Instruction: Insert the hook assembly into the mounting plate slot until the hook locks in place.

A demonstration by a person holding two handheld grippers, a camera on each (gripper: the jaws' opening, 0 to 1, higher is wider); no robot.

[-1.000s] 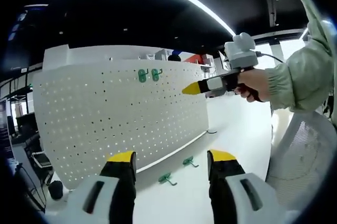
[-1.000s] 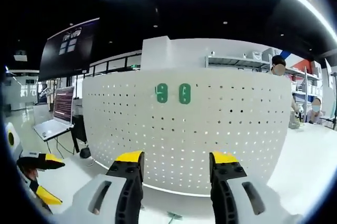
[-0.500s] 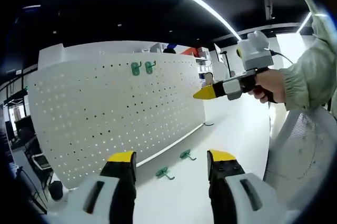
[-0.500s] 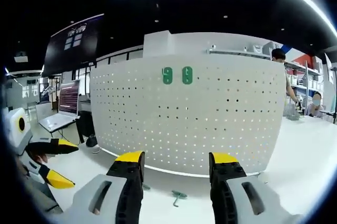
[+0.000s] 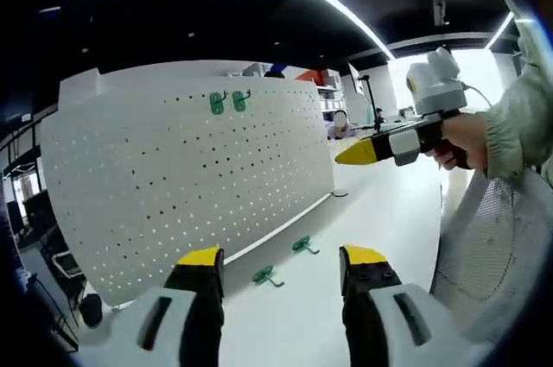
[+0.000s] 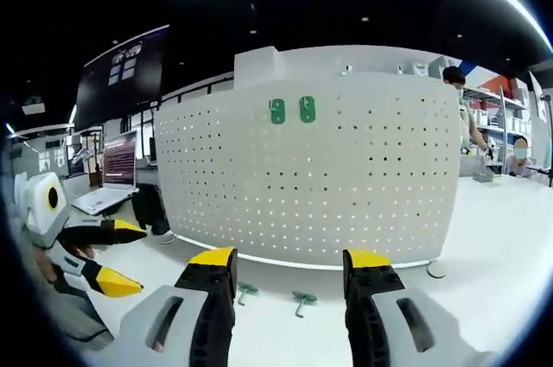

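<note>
While the white table carries an upright pegboard, two green hooks lie at 6 o'clock below it; both tongs gape empty.

hooks on board too small to read, pegboard base cut off

There is one white board with lots of little holes. Two green hooks hang on it, up near the top. Two more green hooks lie on the one table below it.
</note>
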